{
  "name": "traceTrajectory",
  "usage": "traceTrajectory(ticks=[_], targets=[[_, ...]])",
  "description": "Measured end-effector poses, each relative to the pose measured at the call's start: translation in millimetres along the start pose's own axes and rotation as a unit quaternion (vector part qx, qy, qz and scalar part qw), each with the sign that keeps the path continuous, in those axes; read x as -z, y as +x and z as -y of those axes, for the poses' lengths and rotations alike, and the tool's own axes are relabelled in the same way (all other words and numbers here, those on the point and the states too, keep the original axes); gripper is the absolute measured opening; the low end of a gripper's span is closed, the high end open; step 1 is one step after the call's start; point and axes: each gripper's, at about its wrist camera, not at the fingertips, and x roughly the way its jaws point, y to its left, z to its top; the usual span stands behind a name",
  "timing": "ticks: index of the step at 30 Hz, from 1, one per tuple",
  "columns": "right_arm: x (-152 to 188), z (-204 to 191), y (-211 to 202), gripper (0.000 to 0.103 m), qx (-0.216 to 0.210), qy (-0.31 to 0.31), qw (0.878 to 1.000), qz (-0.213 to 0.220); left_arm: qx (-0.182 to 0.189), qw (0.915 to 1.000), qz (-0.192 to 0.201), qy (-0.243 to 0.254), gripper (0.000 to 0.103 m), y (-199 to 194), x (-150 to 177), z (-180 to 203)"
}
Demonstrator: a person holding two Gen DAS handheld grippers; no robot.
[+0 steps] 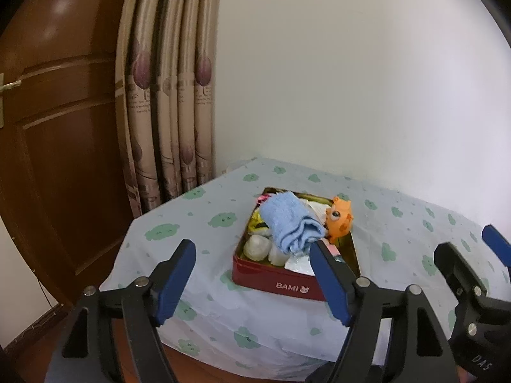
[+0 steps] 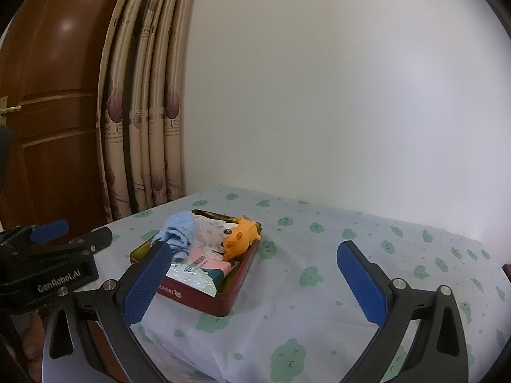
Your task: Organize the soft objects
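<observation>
A red tin (image 1: 287, 282) marked BAMI sits on the cloth-covered table (image 1: 191, 217). A rolled blue towel (image 1: 290, 223) lies across the items packed inside it, and an orange plush toy (image 1: 339, 218) rests at its right rim. Pale soft lumps (image 1: 257, 245) fill the tin's near left corner. My left gripper (image 1: 250, 252) hovers open, short of the tin, holding nothing. In the right wrist view the tin (image 2: 204, 303), towel (image 2: 179, 233), toy (image 2: 239, 236) and flat tissue packets (image 2: 204, 261) show. My right gripper (image 2: 254, 249) stands open and empty to the tin's right.
The tablecloth (image 2: 319, 255) is pale with green cloud prints; its near left corner drops off to the floor. A brown wooden door (image 1: 64, 127) and beige curtain (image 1: 169, 95) stand to the left. A white wall (image 1: 351, 79) backs the table.
</observation>
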Motion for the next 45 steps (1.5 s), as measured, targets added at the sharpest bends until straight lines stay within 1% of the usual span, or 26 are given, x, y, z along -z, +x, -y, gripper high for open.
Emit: traceTrajectory(ticks=[7, 19, 45], targets=[[2.2, -2.3, 1.6, 0.103, -0.004, -0.001, 1.000, -0.005, -0.004, 0.9999, -0.015, 0.000, 0.076, 5.1, 0.7, -0.9], [3.8, -4.7, 1.6, 0.103, -0.006, -0.002, 1.000, -0.006, -0.002, 0.9999, -0.016, -0.004, 0.076, 6.5, 1.3, -1.6], [8.9, -9.8, 3.9, 0.103, -0.012, -0.007, 1.000, -0.012, -0.011, 0.9996, -0.025, -0.002, 0.076, 6.7, 7.1, 3.1]])
